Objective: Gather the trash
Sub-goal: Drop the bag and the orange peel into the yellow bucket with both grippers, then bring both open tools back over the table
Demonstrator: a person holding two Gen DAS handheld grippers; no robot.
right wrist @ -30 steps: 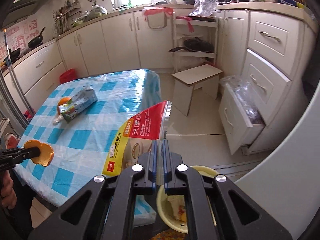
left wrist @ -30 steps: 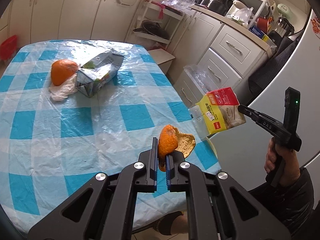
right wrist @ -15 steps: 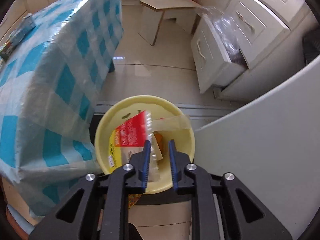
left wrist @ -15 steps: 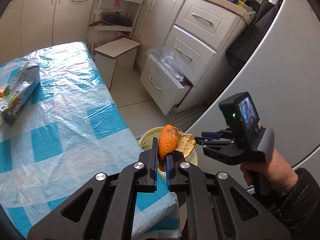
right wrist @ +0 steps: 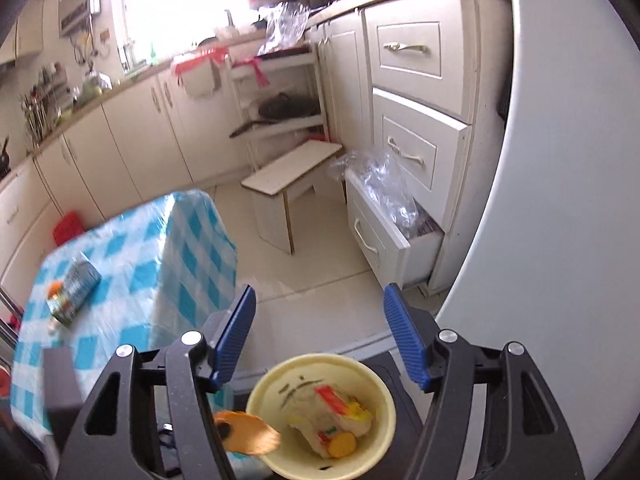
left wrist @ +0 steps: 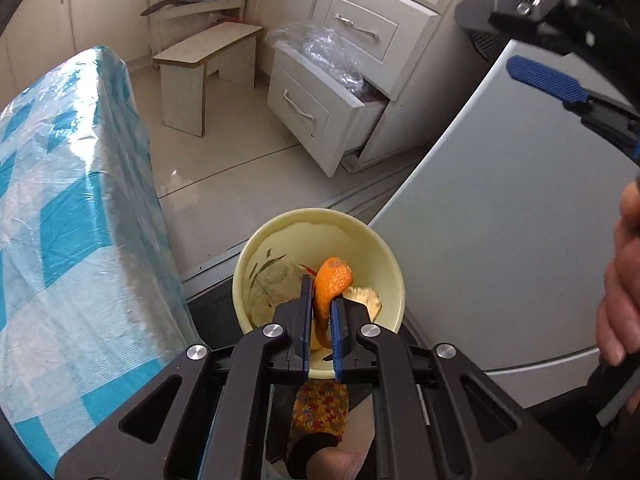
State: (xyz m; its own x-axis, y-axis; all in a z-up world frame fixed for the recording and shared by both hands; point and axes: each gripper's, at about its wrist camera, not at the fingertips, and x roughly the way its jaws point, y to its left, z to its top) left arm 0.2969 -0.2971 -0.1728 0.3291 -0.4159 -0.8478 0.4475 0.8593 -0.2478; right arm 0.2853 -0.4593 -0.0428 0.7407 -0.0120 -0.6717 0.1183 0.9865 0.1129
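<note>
Orange peel (left wrist: 332,280) over pale yellow bowl (left wrist: 394,268); blue-white checked tablecloth (left wrist: 60,220) left of bowl; blue gripper pads (right wrist: 236,336).

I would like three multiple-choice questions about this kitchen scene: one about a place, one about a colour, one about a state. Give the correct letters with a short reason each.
1. Where is the orange peel?
A. on the stool
B. between the fingers of the left hand-held gripper, above the bowl
C. in the drawer

2. What colour is the bowl?
A. pale yellow
B. black
C. green

3. How is the right hand-held gripper?
A. shut on a carton
B. shut on the wrapper
C. open, holding nothing

Answers:
1 B, the peel sits pinched between the blue pads over the bowl.
2 A, its rim and wall are pale yellow.
3 C, its pads stand far apart; the wrapper lies in the bowl.
</note>
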